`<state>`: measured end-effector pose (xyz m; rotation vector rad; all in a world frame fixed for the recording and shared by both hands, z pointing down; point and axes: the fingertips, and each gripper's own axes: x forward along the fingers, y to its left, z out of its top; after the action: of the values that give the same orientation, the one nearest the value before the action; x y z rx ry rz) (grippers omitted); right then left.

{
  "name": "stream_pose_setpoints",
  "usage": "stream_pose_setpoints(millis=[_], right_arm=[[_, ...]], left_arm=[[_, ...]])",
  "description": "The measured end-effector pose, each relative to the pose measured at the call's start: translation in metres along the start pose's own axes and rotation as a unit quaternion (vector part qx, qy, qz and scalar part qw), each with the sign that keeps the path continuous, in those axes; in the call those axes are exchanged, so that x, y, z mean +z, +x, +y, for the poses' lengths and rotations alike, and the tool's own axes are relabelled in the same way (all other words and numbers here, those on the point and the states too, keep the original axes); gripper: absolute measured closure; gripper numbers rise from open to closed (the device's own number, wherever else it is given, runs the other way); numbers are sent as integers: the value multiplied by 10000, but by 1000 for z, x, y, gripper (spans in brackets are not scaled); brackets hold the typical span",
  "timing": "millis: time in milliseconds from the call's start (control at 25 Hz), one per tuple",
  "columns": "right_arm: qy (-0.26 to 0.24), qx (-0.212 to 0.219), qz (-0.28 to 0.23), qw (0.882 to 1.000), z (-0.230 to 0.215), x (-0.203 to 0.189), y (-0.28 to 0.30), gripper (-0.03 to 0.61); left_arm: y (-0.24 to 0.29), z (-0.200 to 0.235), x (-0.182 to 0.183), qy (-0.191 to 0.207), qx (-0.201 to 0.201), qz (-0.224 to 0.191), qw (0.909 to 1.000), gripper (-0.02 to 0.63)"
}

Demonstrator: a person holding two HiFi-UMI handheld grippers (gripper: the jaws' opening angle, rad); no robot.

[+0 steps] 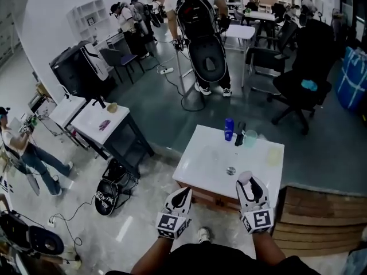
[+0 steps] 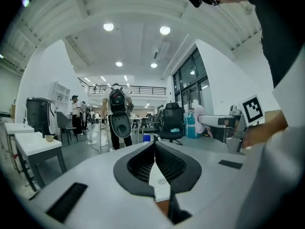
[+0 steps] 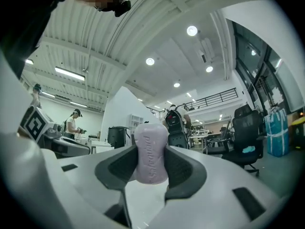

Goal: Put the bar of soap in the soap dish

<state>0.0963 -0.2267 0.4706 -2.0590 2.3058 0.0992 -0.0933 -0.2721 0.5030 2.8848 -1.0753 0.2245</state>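
Note:
My right gripper (image 1: 246, 184) is shut on a pale lilac bar of soap (image 3: 151, 152), which stands upright between the dark pads and sticks out past the tips. In the head view the soap (image 1: 244, 177) hangs over the near right part of the white washbasin top (image 1: 200, 165), a little right of the drain (image 1: 231, 170). A pale yellowish soap dish (image 1: 274, 155) sits at the basin's right edge, beyond this gripper. My left gripper (image 1: 183, 192) is held at the basin's near left edge, and its jaws (image 2: 155, 144) are shut with nothing between them.
A blue bottle (image 1: 229, 129), a black item (image 1: 239, 134) and a clear cup (image 1: 250, 137) stand along the basin's far edge. A person with a backpack (image 1: 200, 33) stands beyond. A black office chair (image 1: 304, 85) is at the far right, wooden boards (image 1: 321, 216) at the near right.

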Motion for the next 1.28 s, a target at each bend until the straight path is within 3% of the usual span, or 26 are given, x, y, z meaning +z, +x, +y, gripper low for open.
stream_pose_setpoints(millis=[320,600,1040,1280], right_arm=[[-136,-549,104,9983,-22,-9,41,391],[40,-1135,356,9929,-57,-22,40,391],[291,-2068,1000,9728,-157,-63,27,391],[667,-2497,1530,9538,-209,-99,29,393]], left_arm=[[52,41,-1,3,-482,27,9988,592],[93,36,-4,-15,-976,33,9952,592],[177,0,-11,-122,-1493,171,9886,592],[217,-19,-19,-153,-1641,330,9858,592]])
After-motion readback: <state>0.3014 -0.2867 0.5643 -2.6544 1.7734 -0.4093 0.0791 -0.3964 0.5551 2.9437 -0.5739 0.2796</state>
